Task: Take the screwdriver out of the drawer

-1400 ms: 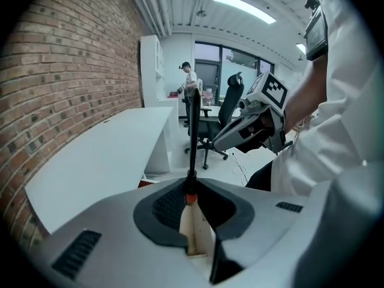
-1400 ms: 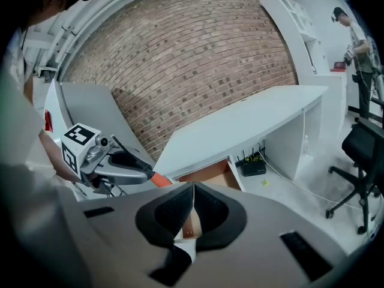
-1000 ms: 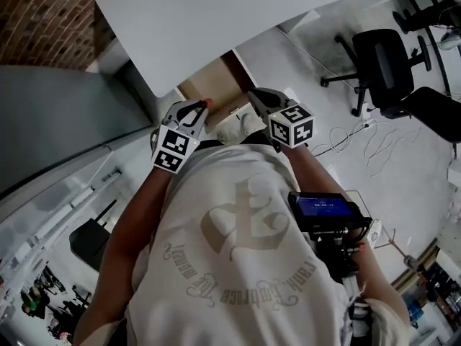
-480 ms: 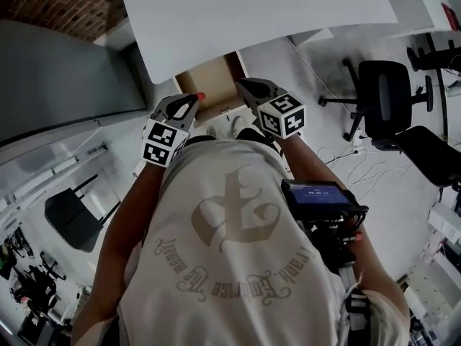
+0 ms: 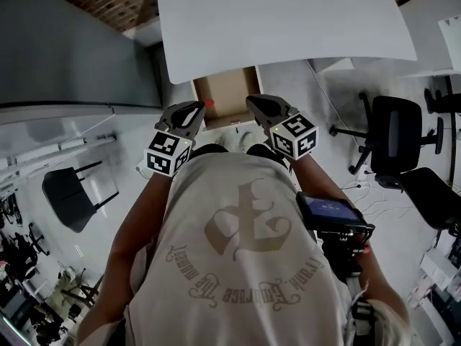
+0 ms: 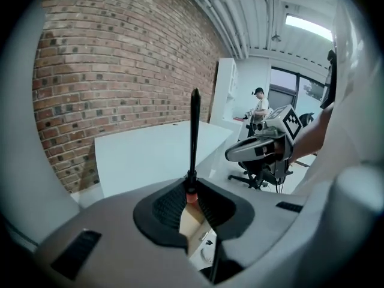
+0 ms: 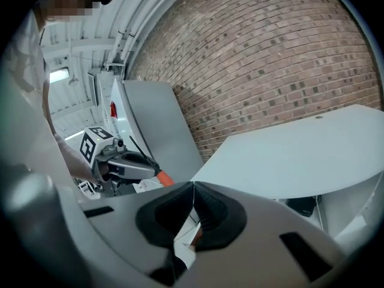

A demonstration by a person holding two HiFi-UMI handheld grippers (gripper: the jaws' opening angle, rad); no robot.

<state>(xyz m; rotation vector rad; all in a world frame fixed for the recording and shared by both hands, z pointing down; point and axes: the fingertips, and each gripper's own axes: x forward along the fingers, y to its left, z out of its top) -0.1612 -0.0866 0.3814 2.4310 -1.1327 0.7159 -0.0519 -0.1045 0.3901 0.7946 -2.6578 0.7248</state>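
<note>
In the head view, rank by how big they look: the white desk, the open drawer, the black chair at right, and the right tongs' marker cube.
1. Desk, by far the largest.
2. Chair and drawer look close; the chair, base included, seems slightly bigger.
3. Cube, smallest, though nearest the camera.

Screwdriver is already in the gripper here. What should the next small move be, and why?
Probably carry the left gripper over the table to set down the screwdriver: it is clamped upright above the open drawer, and the right gripper is shut, empty.
</note>
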